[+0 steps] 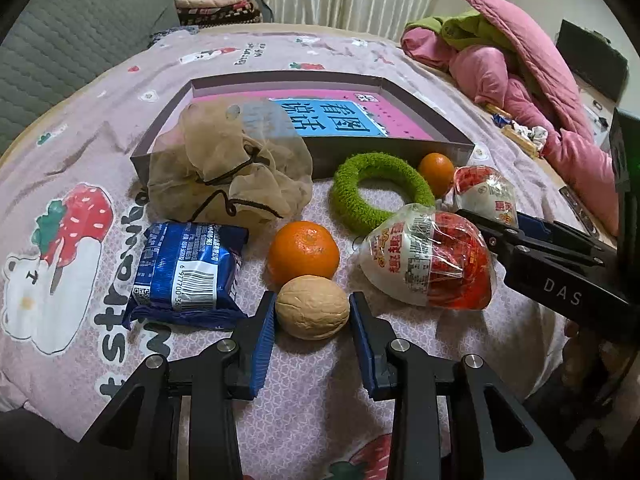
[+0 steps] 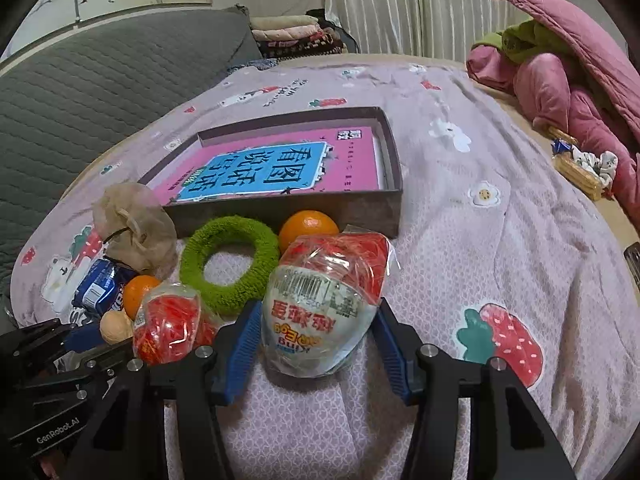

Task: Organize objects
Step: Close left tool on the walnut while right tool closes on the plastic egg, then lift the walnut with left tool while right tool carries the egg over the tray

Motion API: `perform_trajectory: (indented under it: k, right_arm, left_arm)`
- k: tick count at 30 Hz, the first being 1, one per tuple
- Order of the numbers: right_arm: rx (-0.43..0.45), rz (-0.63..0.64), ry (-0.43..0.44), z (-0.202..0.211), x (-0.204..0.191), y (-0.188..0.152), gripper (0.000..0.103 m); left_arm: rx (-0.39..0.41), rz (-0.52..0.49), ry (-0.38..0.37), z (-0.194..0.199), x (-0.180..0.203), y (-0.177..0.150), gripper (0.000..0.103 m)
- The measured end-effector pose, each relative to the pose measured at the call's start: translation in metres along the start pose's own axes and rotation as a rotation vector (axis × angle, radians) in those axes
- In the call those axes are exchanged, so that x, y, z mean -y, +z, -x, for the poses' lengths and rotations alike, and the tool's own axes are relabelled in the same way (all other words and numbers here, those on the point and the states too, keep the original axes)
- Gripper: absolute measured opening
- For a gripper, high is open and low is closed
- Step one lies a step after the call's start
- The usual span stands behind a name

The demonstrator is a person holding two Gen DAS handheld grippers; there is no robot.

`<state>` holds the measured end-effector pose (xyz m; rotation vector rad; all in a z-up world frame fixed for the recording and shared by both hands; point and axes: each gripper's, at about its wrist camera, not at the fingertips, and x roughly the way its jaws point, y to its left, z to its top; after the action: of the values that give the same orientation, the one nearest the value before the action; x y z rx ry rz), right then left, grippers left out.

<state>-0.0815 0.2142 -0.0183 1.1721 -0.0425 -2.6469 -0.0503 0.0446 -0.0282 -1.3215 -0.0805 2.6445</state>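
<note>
My left gripper (image 1: pixel 313 300) is shut on a tan walnut (image 1: pixel 312 308) lying on the bed cover, with a blue pad against each side. Just behind it sit an orange (image 1: pixel 303 251) and a blue snack pack (image 1: pixel 192 272). My right gripper (image 2: pixel 318 308) is shut on a plastic-wrapped red-and-white egg snack (image 2: pixel 320 320), its pads pressing the wrapper on both sides. A second wrapped egg (image 2: pixel 168 328) lies to its left. A green fuzzy ring (image 2: pixel 230 264), another orange (image 2: pixel 308 228) and a beige mesh pouch (image 2: pixel 136 228) lie in front of a shallow dark box (image 2: pixel 280 208) holding a pink and blue book.
Everything rests on a pink strawberry-print bed cover (image 2: pixel 500 240). A heap of pink and green quilts (image 1: pixel 540 80) lies at the right with small items beside it. A grey quilted cushion (image 1: pixel 80 40) and folded towels (image 1: pixel 212 0) stand at the back left.
</note>
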Motion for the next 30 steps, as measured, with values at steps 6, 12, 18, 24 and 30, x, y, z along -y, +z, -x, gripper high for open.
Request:
perform_trajectory:
  k: [6, 12, 18, 24, 30]
  right_arm:
    - [0.039, 0.004, -0.003, 0.006, 0.000, 0.001, 0.055]
    - [0.076, 0.015, -0.005, 0.013, -0.003, 0.002, 0.055]
    - [0.127, 0.031, 0.018, 0.025, -0.007, 0.002, 0.055]
    - [0.169, 0.053, 0.016, 0.033, -0.013, 0.002, 0.055]
    - [0.194, 0.055, 0.023, 0.038, -0.014, 0.004, 0.055]
  left_arm:
    - [0.014, -0.004, -0.018, 0.004, 0.001, -0.002, 0.037]
    - [0.049, -0.025, -0.022, 0.015, 0.005, -0.002, 0.037]
    - [0.120, -0.055, -0.007, 0.032, 0.009, 0.001, 0.037]
    - [0.141, -0.050, -0.008, 0.037, 0.006, 0.010, 0.037]
    - [0.163, -0.030, 0.000, 0.040, -0.005, 0.025, 0.037]
